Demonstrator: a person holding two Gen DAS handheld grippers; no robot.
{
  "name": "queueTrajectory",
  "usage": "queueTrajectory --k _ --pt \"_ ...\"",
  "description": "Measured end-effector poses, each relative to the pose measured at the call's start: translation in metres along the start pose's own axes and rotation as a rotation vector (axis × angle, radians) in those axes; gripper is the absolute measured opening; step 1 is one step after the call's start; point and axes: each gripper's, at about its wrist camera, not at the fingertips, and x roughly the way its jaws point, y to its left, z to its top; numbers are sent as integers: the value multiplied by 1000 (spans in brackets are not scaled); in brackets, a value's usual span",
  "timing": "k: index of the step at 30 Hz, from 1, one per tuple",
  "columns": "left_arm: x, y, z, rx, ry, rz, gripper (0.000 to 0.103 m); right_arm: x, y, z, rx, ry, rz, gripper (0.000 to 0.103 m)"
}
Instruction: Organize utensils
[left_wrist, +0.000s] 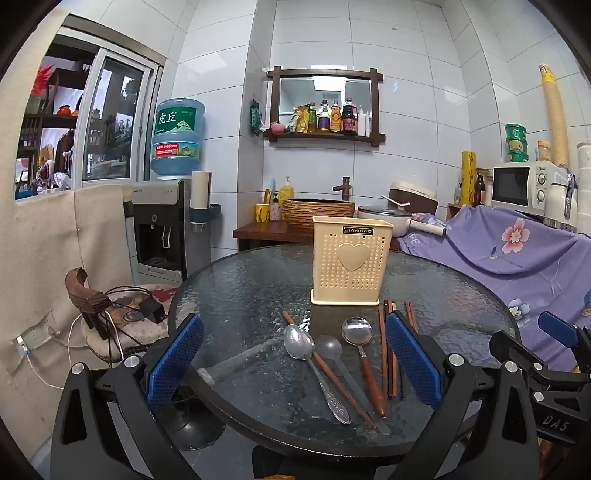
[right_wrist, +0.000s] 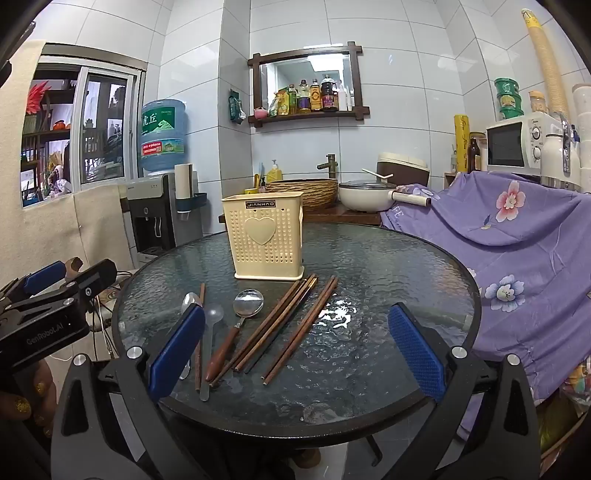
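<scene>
A cream perforated utensil holder (left_wrist: 347, 260) (right_wrist: 265, 238) stands upright on the round glass table (left_wrist: 240, 295) (right_wrist: 388, 266). In front of it lie a metal spoon (left_wrist: 300, 341) (right_wrist: 190, 300), a clear plastic spoon (left_wrist: 330, 347) (right_wrist: 214, 316), a wooden-handled spoon (left_wrist: 356, 330) (right_wrist: 248, 302) and several brown chopsticks (left_wrist: 384, 350) (right_wrist: 295, 325). My left gripper (left_wrist: 295, 354) is open and empty, hovering over the spoons at the table's near edge. My right gripper (right_wrist: 299, 339) is open and empty above the chopsticks.
A purple flowered cloth (left_wrist: 517, 251) (right_wrist: 517, 240) covers furniture right of the table. A water dispenser (left_wrist: 162, 229) (right_wrist: 155, 210) stands at the left, and a counter with basin and pot (left_wrist: 317, 212) (right_wrist: 354, 199) behind. A cushioned stool (left_wrist: 122, 317) sits low left.
</scene>
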Motion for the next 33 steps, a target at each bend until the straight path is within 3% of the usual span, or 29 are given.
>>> queueTrajectory --k 33 --pt "0 0 1 5 1 2 97 1 2 -1 0 -2 1 98"
